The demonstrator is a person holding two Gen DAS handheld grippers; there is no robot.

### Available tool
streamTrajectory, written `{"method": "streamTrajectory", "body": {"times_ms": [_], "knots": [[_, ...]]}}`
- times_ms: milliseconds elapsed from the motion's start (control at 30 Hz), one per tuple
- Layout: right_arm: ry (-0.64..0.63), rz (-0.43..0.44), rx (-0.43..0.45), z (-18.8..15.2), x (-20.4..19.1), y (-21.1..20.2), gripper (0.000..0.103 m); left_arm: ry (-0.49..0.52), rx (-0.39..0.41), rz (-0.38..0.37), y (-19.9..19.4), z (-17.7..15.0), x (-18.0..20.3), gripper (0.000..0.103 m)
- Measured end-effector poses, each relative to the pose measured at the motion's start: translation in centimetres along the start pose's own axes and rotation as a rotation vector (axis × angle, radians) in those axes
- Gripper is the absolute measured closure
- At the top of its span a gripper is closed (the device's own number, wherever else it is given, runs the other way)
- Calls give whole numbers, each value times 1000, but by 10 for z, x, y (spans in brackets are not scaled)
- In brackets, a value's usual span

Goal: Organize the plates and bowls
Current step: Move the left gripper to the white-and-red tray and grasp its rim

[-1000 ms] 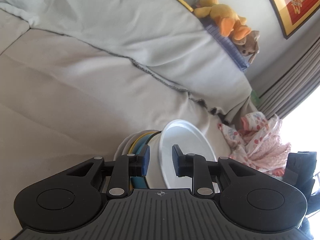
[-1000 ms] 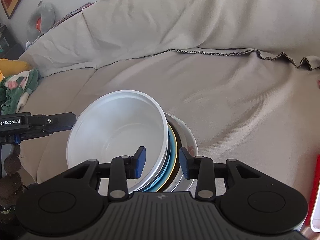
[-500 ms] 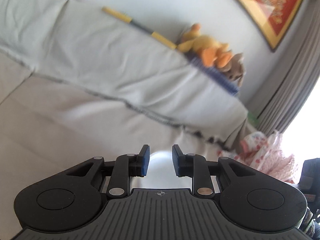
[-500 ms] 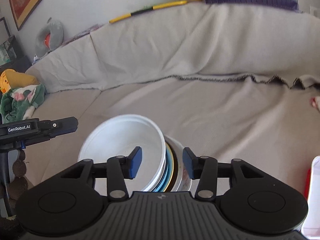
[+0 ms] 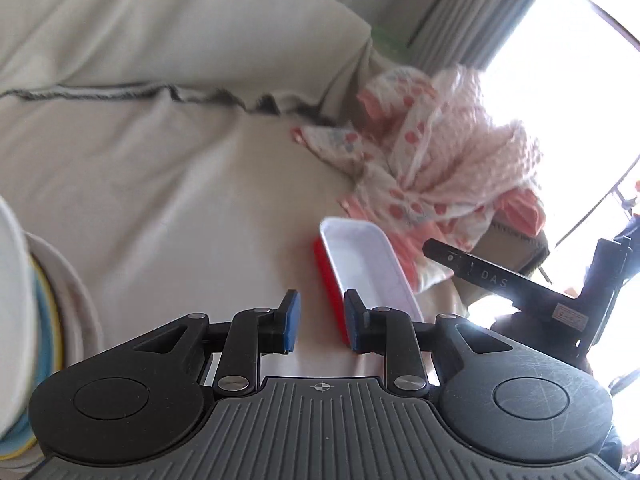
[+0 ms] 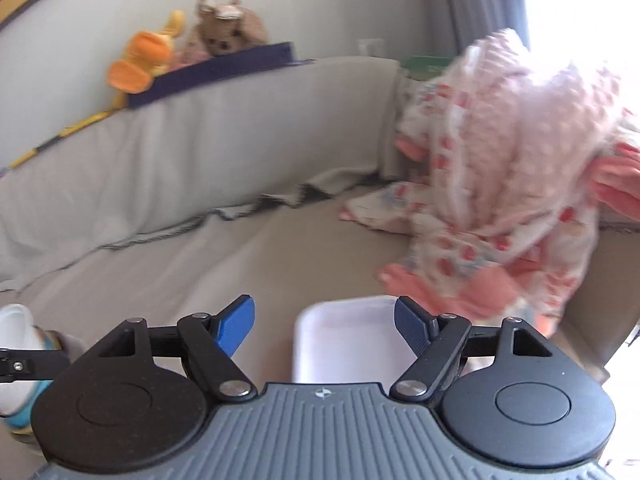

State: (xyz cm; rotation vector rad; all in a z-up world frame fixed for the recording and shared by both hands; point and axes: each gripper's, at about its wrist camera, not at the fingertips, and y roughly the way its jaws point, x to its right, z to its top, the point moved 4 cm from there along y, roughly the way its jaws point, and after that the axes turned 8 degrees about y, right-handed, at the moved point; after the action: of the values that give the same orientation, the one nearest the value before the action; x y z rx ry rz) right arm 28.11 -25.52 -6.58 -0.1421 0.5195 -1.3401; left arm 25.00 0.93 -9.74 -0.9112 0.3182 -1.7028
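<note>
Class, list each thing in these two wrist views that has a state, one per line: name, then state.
Left tongs: open narrowly, empty, over the sofa.
Right tongs: open wide, empty, above the tray.
Rectangular tray: upright, empty, white inside, red outside, resting on the sofa cover.
Stack of bowls and plates: nested, white bowl on top, released.
Pink spotted cloth: crumpled in a heap.
Plush toys: sitting on the sofa back.
</note>
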Motion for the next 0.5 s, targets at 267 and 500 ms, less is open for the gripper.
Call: {"method": "streamTrajectory", "body": {"times_ms": [267, 500], "knots": [[182, 32, -108, -40, 76, 43, 31, -77, -148, 67, 107, 5, 15, 76], [224, 72, -143, -46, 74, 81, 56, -79, -242, 82, 159, 1, 19, 76]]}}
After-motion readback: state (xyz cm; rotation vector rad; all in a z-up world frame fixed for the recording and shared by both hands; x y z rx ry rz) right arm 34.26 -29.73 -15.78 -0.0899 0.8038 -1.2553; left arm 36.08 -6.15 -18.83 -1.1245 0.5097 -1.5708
